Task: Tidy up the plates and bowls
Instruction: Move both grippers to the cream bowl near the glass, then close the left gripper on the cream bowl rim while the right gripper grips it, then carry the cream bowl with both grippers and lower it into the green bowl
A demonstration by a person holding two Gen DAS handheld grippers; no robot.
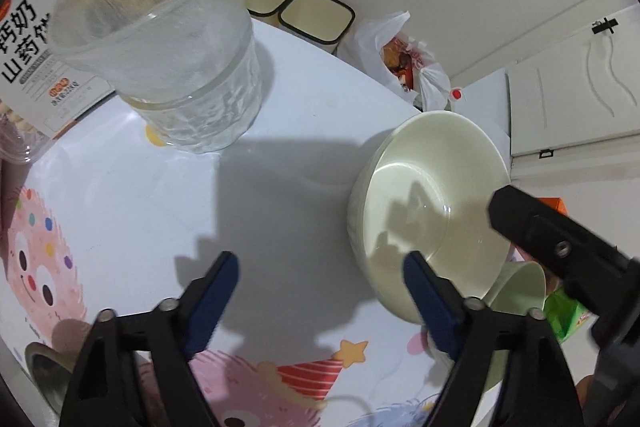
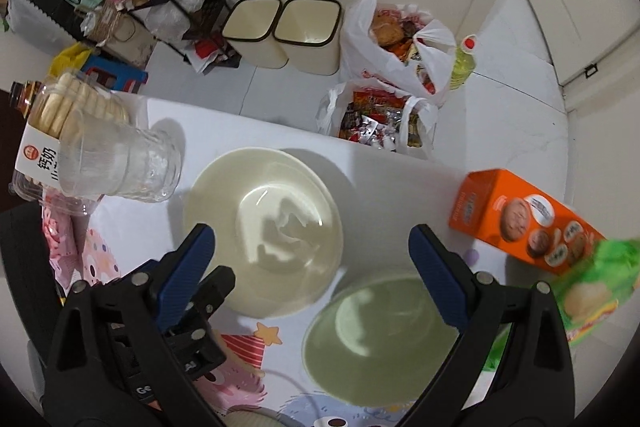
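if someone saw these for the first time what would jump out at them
The big cream bowl in the middle of the cartoon-print table draws the eye, with a pale green bowl just in front of it. Both open grippers, the right gripper and the left gripper, hang above them. A bright orange box stands to the right, and clear stacked cups to the left.

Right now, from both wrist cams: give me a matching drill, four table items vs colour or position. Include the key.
Things:
1. bowl
2. plate
3. box
4. clear cup

Descriptions:
A. orange, at the table's right edge
B. pale green, nearest the right gripper
C. transparent, beside the biscuit tub
D. cream, mid-table

Pairs: 1-B, 2-D, 3-A, 4-C
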